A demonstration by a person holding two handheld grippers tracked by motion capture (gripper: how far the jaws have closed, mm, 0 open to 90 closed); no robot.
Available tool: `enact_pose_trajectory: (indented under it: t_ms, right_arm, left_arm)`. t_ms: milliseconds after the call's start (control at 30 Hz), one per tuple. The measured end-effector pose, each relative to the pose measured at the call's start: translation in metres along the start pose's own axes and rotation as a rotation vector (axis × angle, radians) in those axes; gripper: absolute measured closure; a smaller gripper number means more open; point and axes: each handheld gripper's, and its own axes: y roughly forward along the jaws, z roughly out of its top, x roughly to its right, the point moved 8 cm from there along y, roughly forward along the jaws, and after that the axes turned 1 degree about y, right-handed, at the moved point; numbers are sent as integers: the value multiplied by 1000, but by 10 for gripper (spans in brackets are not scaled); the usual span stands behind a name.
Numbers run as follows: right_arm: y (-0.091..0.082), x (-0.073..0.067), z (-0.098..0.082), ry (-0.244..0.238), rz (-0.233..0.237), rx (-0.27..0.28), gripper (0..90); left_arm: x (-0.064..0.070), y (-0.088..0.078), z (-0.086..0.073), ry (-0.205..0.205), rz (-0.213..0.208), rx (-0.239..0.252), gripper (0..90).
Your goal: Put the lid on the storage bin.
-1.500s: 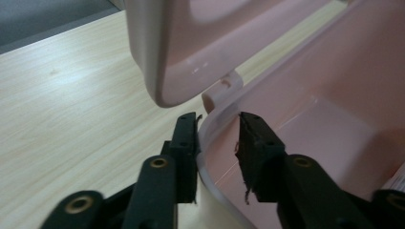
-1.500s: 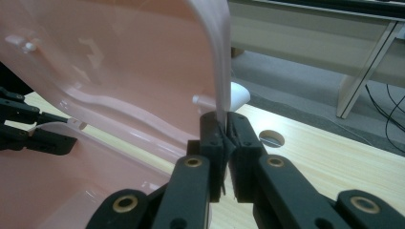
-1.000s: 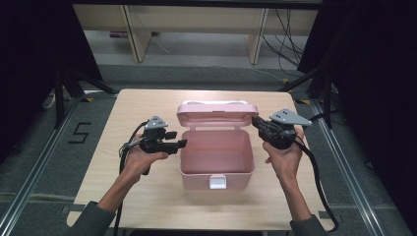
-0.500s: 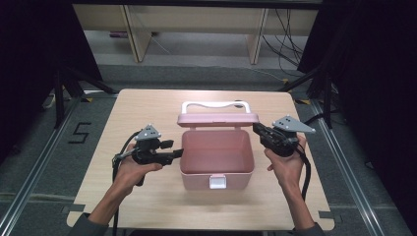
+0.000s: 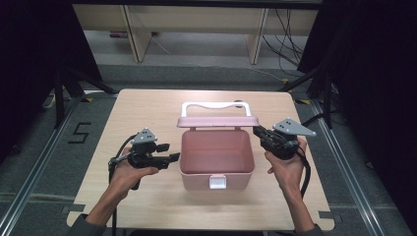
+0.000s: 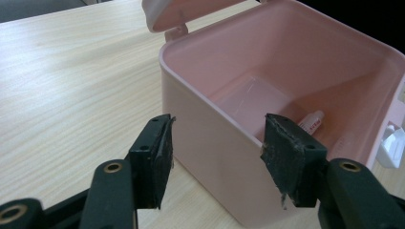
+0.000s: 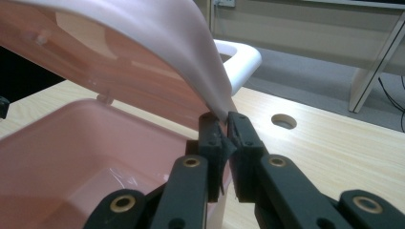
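Observation:
A pink box [image 5: 196, 181] stands open in the middle of the table, with a small white tube [image 6: 311, 121] lying inside. Its lid [image 5: 218, 122] slants over the back of the box, and a white handle [image 5: 216, 104] shows behind it. My right gripper [image 5: 255, 130] is shut on the lid's right corner [image 7: 217, 102], seen from close in the right gripper view [image 7: 223, 126]. At the box's left wall my left gripper [image 5: 171, 152] stands open. In the left gripper view [image 6: 217, 152] the near corner of the box lies beyond the parted pads, untouched.
A white latch [image 5: 218, 182] hangs on the box's front wall. A round hole [image 7: 283, 121] is cut in the wooden table [image 5: 147, 113] behind the box. Shelving legs and cables stand on the floor past the table's far edge.
The left gripper has drifted toward the table's near side along the box's left wall. The lid has tipped, its face looks narrower and the white handle has come into sight.

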Motion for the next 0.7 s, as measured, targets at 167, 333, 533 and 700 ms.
enact_pose_trajectory:
  t_ms: [167,333,533,700]
  right_arm:
    - [-5,-3,-5,51,29,-9,872]
    - [-9,-4,-5,62,38,-6,875]
    - [-11,-5,-7,70,40,-3,824]
    - [-14,-6,-13,56,45,-13,806]
  left_arm:
    - [-1,-1,-1,0,-3,-2,433]
    - [-3,-2,-3,3,10,-10,431]
    - [-3,-3,-3,5,7,-5,431]
    - [-4,-4,-3,4,14,-10,430]
